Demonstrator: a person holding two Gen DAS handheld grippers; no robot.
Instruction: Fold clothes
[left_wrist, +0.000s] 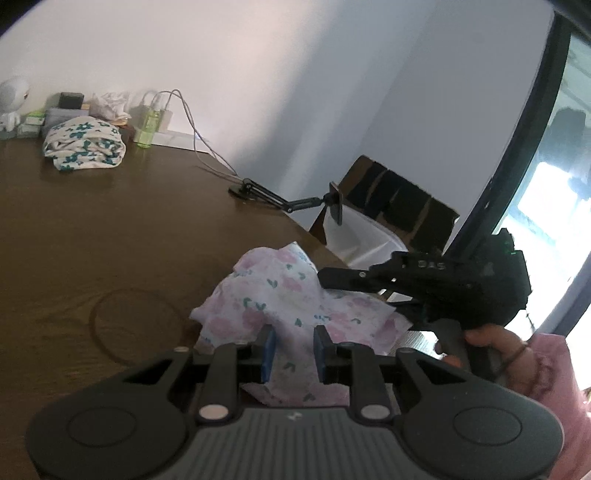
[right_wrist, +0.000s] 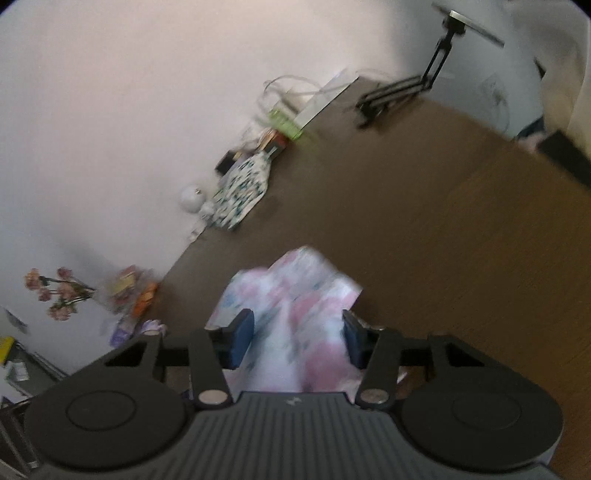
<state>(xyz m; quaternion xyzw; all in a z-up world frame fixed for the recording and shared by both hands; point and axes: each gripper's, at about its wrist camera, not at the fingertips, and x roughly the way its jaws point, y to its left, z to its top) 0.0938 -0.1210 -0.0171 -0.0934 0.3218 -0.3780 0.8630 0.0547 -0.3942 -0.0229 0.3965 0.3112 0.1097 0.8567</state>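
A crumpled white garment with pink flowers (left_wrist: 273, 295) lies on the brown table (left_wrist: 110, 240) near its right edge. My left gripper (left_wrist: 293, 354) has its blue pads on either side of a fold of it, with a gap between them. My right gripper (left_wrist: 332, 280) reaches in from the right over the same garment. In the blurred right wrist view the garment (right_wrist: 295, 306) bulges between the right gripper's (right_wrist: 297, 339) widely spaced pads. A folded white garment with teal flowers (left_wrist: 83, 144) sits at the back of the table.
A green bottle (left_wrist: 149, 125), cables, boxes and a white figurine (left_wrist: 11, 103) line the back wall. A black phone stand (left_wrist: 288, 199) is clamped at the table's right edge. A cardboard box (left_wrist: 399, 206) stands beyond it. Flowers (right_wrist: 55, 291) stand left of the table.
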